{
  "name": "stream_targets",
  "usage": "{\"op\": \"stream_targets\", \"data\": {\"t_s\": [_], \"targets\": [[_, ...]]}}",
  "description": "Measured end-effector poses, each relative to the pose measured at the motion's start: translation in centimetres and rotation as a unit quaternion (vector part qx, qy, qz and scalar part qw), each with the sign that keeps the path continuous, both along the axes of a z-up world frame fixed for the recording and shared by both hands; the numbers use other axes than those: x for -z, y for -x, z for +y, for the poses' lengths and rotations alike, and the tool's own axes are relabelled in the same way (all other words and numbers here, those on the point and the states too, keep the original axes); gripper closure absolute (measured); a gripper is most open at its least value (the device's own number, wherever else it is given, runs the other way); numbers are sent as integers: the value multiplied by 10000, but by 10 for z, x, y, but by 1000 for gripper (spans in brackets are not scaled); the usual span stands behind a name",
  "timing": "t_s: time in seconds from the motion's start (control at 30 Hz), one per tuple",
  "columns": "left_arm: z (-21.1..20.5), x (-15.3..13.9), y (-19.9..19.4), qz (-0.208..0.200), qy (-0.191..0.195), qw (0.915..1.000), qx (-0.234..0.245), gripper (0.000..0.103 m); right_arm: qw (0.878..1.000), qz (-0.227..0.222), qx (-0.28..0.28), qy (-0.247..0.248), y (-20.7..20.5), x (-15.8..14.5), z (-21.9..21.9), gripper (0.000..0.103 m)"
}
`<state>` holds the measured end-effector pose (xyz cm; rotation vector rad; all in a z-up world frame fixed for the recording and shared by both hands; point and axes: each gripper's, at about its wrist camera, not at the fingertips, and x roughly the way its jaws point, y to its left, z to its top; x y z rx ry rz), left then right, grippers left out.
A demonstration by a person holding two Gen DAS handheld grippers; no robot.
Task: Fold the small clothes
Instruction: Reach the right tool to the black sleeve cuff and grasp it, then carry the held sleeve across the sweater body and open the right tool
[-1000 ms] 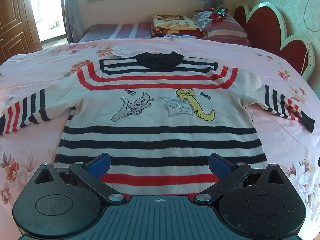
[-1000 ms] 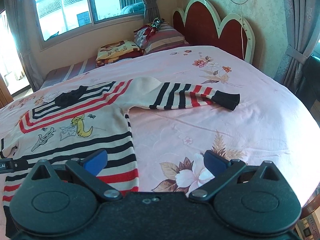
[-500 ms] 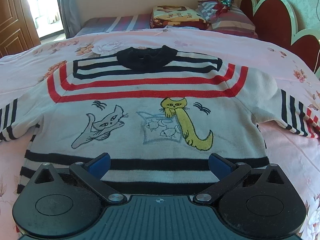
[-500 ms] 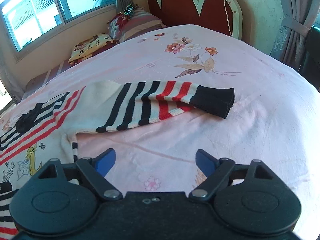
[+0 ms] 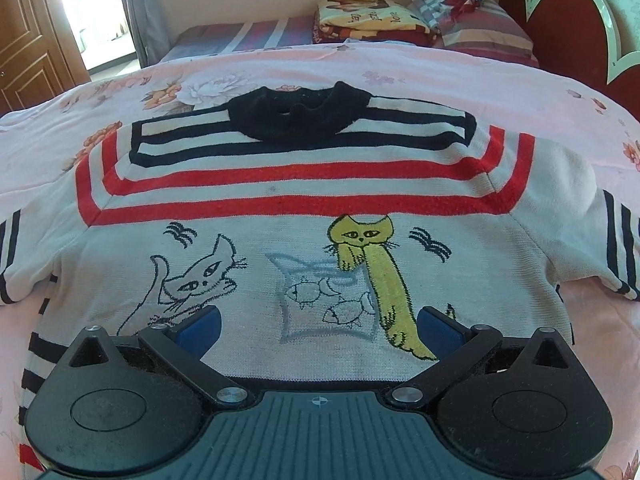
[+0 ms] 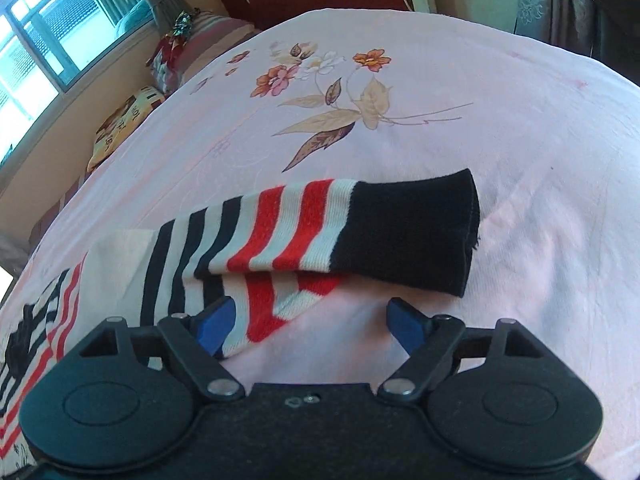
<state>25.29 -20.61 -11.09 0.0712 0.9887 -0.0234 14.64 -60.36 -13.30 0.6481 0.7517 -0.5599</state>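
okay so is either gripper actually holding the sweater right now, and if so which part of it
Nothing is held. The left gripper is open over the sweater front; the right gripper is open beside the striped sleeve near its black cuff.

Daylight is streaming in through the window (image 6: 36,52), overexposing its panes. The bedspread (image 6: 520,128) is showing evenly bright with soft shadows. Fisheye curvature is bending both views' edges; focus is holding sharp.

Left gripper (image 5: 318,322) advances from sweater (image 5: 304,200) hem to cat motifs; right gripper (image 6: 310,320) closes in on striped sleeve (image 6: 320,228).
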Motion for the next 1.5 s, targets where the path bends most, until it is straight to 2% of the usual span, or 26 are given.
{"op": "stream_targets", "data": {"t_s": [0.07, 0.13, 0.17, 0.2, 0.33, 0.4, 0.5, 0.63, 0.73, 0.87, 0.97, 1.03, 1.07, 1.1, 1.2, 1.27, 1.33, 1.43, 1.47, 1.5], "targets": [[3, 1, -4, -12, -35, 10000, -39, 0, 9999, -100, 117, 46, -4, -1, -5, 22], [7, 2, -7, -7, -23, 10000, -82, 0, 9994, -174, 254, 128, -8, 0, -9, 39], [9, 3, -8, -6, -15, 9999, -107, 0, 9993, -176, 297, 174, -11, 1, -12, 59], [11, 3, -9, -12, 5, 9999, -121, 0, 9991, -141, 322, 228, -13, 2, -13, 69], [20, 3, -10, -89, 196, 9996, -170, 0, 9984, -203, 114, 515, -19, 0, -10, 78], [27, 2, -10, -131, 379, 9989, -233, 0, 9968, -383, -20, 703, -19, -8, -2, 83], [37, 0, -14, -137, 521, 9981, -305, 0, 9891, -657, -589, 1178, -29, -32, 29, 84], [58, -12, -17, -304, 554, 9967, -516, 0, 9682, -1099, -1638, 1537, -53, -66, 97, 84], [83, -22, -21, -381, 703, 9940, -741, 0, 9491, -1290, -2486, 1438, -76, -75, 158, 84], [117, -26, -24, -401, 1072, 9889, -949, 0, 9182, -1246, -3538, 1277, -102, -60, 250, 83], [134, -16, -30, -189, 1498, 9842, -922, 0, 8995, -822, -4135, 1146, -117, -31, 305, 79], [139, -4, -36, -33, 1737, 9812, -839, 0, 8902, -499, -4410, 1028, -122, -13, 333, 63], [140, 1, -38, 30, 1842, 9799, -766, 0, 8865, -412, -4506, 970, -118, -7, 342, 46], [140, 6, -41, 90, 1947, 9784, -689, 0, 8850, -432, -4535, 960, -114, -7, 346, 39], [135, 20, -46, 300, 2387, 9696, -454, 0, 8889, -672, -4422, 989, -86, -26, 338, 39], [125, 30, -47, 527, 2665, 9620, -274, 0, 8942, -715, -4261, 1173, -71, -38, 326, 35], [113, 39, -49, 686, 2771, 9583, -117, 0, 9021, -691, -4054, 1309, -57, -44, 309, 31], [96, 44, -48, 649, 2807, 9576, 14, 1, 9200, -557, -3638, 1346, -42, -42, 281, 30], [93, 44, -47, 660, 2889, 9551, 23, 5, 9256, -511, -3508, 1327, -37, -41, 272, 30], [90, 45, -46, 619, 2957, 9533, 36, 25, 9308, -482, -3380, 1304, -32, -41, 265, 30]]}}
